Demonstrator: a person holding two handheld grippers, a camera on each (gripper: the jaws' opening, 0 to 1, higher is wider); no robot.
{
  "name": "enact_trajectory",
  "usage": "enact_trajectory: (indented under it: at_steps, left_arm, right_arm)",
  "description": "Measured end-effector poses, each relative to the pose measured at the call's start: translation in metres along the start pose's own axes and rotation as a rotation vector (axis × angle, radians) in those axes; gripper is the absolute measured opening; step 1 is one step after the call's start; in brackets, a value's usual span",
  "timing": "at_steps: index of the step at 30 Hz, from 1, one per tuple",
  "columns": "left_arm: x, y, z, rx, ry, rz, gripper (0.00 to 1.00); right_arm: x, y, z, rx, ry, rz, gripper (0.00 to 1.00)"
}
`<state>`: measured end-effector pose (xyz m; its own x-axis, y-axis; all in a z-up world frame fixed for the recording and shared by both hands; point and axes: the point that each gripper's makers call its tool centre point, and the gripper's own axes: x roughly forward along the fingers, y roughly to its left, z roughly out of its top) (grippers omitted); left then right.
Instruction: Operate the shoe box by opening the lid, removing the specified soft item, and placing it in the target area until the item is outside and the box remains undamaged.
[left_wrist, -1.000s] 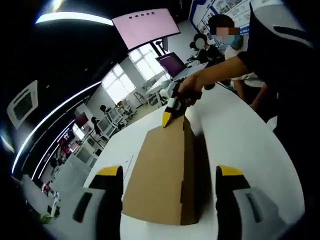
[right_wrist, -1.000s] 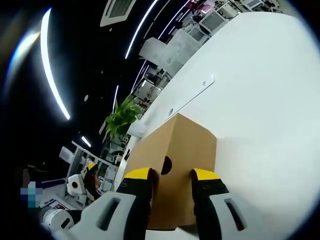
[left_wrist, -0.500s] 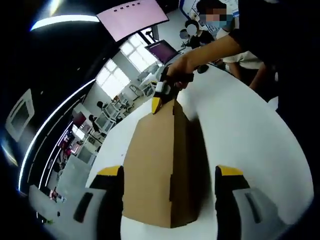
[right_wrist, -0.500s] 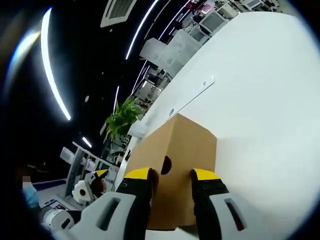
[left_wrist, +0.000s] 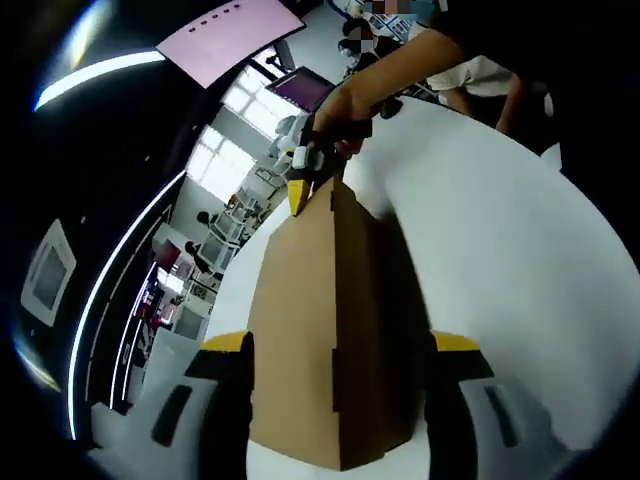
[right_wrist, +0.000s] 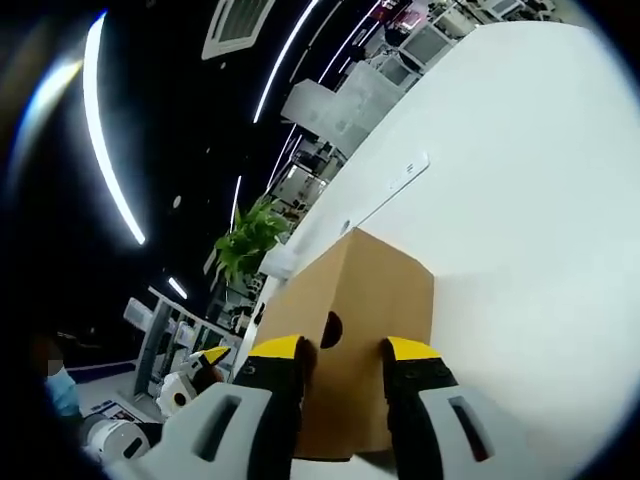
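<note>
Over the last second your left gripper (left_wrist: 335, 350) closed in on the near end of the box (left_wrist: 320, 330), so the cardboard loomed larger between its jaws, which stood wide open either side of that end and held nothing. Your right gripper (right_wrist: 342, 362) hardly moved at the far end: its yellow-tipped jaws stood close together across the end panel beside the round finger hole (right_wrist: 331, 330), though I could not tell whether they were actually pinching the cardboard or only resting against it. I judged that you were bracing the far end while bringing the left gripper in to start on the lid (left_wrist: 300, 320), so the opening step had not yet happened and the soft item was presumably inside, unseen. The box lay lengthwise on the white surface (left_wrist: 500, 260), plain brown cardboard, lid down and flush, with a seam and small notch along its side and no visible creases or tears.
</note>
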<state>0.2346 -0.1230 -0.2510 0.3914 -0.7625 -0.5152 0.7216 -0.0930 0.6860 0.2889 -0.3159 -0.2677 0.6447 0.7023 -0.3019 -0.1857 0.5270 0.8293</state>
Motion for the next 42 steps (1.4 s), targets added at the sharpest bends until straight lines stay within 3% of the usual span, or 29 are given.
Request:
enact_trajectory:
  at_steps: [2, 6, 31, 42]
  left_arm:
    - [0.001, -0.002, -0.001, -0.021, -0.006, -0.004, 0.66]
    - [0.002, 0.001, -0.005, 0.047, 0.014, 0.026, 0.6]
    - [0.009, -0.003, -0.019, 0.153, 0.067, 0.055, 0.47]
    - [0.008, -0.002, -0.017, 0.212, 0.072, 0.069, 0.37]
  right_arm:
    - [0.0, 0.0, 0.001, -0.001, 0.0, 0.002, 0.31]
    - [0.0, -0.001, 0.001, 0.001, -0.003, 0.004, 0.31]
    - [-0.002, -0.005, 0.003, 0.008, -0.013, 0.015, 0.3]
    - [-0.002, -0.01, 0.005, 0.012, -0.012, 0.016, 0.3]
